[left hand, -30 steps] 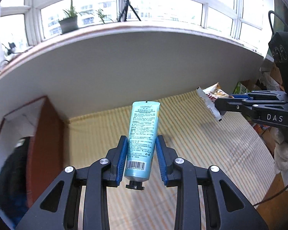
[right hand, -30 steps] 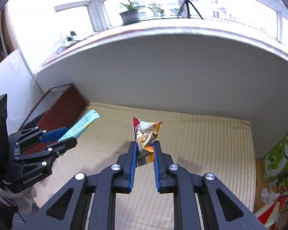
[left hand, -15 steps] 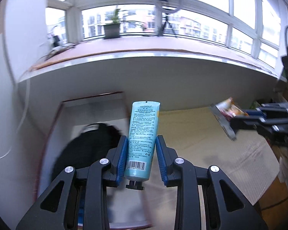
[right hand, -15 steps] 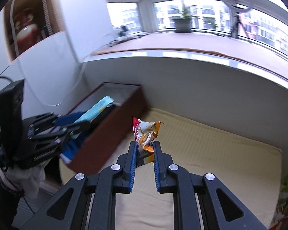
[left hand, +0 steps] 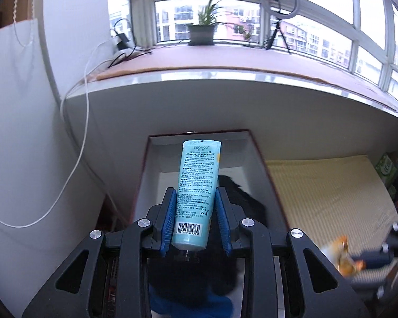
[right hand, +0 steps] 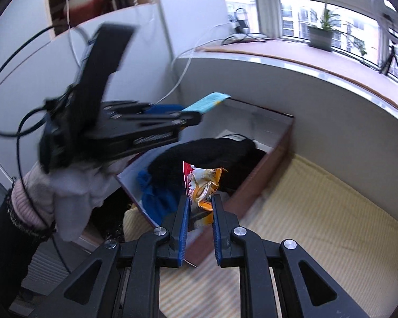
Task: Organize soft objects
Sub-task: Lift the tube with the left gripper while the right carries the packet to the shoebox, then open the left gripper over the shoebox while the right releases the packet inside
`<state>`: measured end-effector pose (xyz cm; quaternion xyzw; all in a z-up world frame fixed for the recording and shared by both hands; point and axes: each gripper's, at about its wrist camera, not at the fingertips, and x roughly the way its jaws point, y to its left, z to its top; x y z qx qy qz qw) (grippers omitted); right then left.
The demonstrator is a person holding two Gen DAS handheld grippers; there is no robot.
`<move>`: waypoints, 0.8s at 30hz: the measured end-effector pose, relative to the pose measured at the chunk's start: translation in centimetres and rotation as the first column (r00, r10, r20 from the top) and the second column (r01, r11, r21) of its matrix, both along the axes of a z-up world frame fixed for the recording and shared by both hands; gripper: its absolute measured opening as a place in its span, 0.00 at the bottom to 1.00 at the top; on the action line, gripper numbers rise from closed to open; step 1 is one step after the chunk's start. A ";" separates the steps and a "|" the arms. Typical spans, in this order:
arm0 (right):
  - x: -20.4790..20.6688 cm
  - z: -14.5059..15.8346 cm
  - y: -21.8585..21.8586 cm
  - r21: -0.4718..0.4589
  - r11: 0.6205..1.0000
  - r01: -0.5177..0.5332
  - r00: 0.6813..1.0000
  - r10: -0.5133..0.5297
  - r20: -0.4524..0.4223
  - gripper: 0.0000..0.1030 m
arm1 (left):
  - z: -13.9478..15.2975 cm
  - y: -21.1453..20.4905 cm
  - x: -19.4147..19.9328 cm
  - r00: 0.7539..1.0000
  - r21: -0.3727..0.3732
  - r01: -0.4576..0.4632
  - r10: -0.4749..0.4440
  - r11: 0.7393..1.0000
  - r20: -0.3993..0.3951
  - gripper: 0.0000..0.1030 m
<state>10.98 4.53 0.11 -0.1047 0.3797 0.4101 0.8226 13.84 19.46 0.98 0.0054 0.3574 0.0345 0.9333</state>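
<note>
- Left gripper (left hand: pixel 194 218): closed on the teal hand-cream tube (left hand: pixel 197 185), clamped near its capped end, the crimped end pointing forward and up. The tube hangs above the open box (left hand: pixel 257 148), over the black garment (left hand: pixel 241 198) lying inside.
- Right gripper (right hand: pixel 200 218): closed on a crumpled snack packet (right hand: pixel 202 185), held by its lower edge, the rest standing free above the fingers. It sits over the near wall of the box, beside the striped mat (right hand: pixel 318 228).
- Contents of the box: the black garment and a blue cloth (right hand: pixel 156 198) already fill much of the floor.
- Risk, tube: released from this height it may land on the mounded garment and roll, since the fabric gives no flat seat.
- Risk, packet: the grip takes only a thin margin of foil; a quick swing could let it slip out short of the box.
- Risk, grippers: both converge on the same opening, so the two may collide above it.
</note>
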 end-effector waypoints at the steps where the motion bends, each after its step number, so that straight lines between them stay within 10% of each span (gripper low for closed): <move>1: -0.1 -0.2 0.2 0.000 1.000 -0.004 1.000 0.004 -0.003 0.14 | -0.2 0.3 0.3 1.000 -0.004 -0.004 0.004 1.000 -0.007 0.28; 20: 1.0 -2.3 4.0 -0.059 0.998 -0.030 0.999 0.028 -0.031 0.16 | -3.0 4.1 5.1 0.992 -0.087 -0.066 0.056 0.994 -0.110 0.31; 24: 0.9 -2.2 3.9 -0.051 0.998 -0.027 1.000 0.026 -0.015 0.55 | -2.7 4.5 5.1 0.993 -0.090 -0.077 0.068 0.993 -0.099 0.55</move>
